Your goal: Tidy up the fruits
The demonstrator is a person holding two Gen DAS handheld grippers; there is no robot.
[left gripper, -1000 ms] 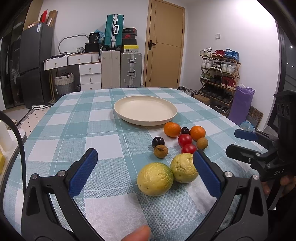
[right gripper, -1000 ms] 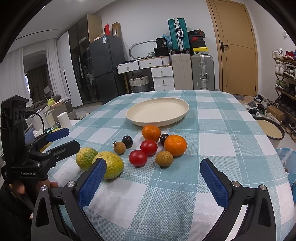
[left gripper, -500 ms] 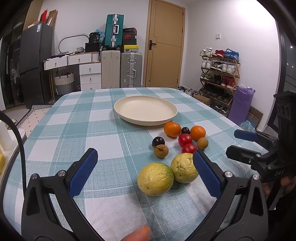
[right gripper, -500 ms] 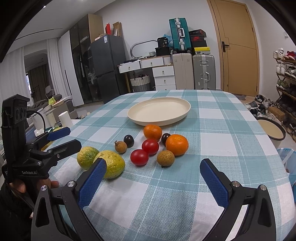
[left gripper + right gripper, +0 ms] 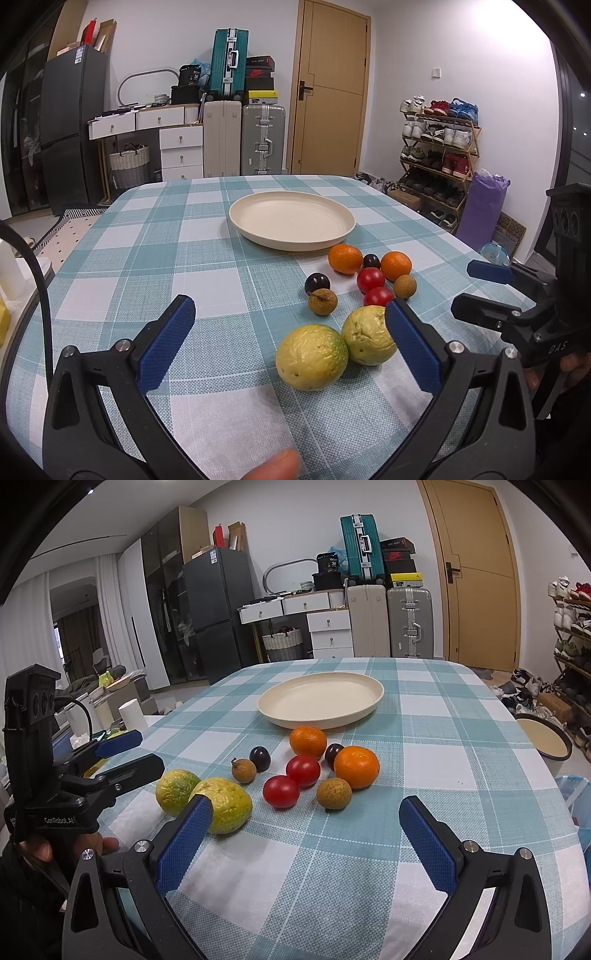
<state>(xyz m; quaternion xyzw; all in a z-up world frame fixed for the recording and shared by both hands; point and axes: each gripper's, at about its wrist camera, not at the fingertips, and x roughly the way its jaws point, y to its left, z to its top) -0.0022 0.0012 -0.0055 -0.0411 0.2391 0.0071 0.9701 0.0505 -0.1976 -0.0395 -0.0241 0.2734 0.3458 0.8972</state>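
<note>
Both your left gripper (image 5: 286, 341) and right gripper (image 5: 304, 843) gape empty. The fruits cluster mid-frame on the table (image 5: 147, 258), below the empty plate (image 5: 291, 219). The nearest yellow-green fruit (image 5: 311, 356) looks round and likely rolls; pinch its widest middle gently.

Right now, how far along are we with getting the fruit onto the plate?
Nothing looks done: the cream plate holds no fruit. Nothing is in hand either; the left gripper and right gripper are both open above the checked tablecloth. Still left are all nine pieces in front of the plate: two yellow-green fruits, two oranges, two red tomatoes, two dark plums and two brown longans.
</note>
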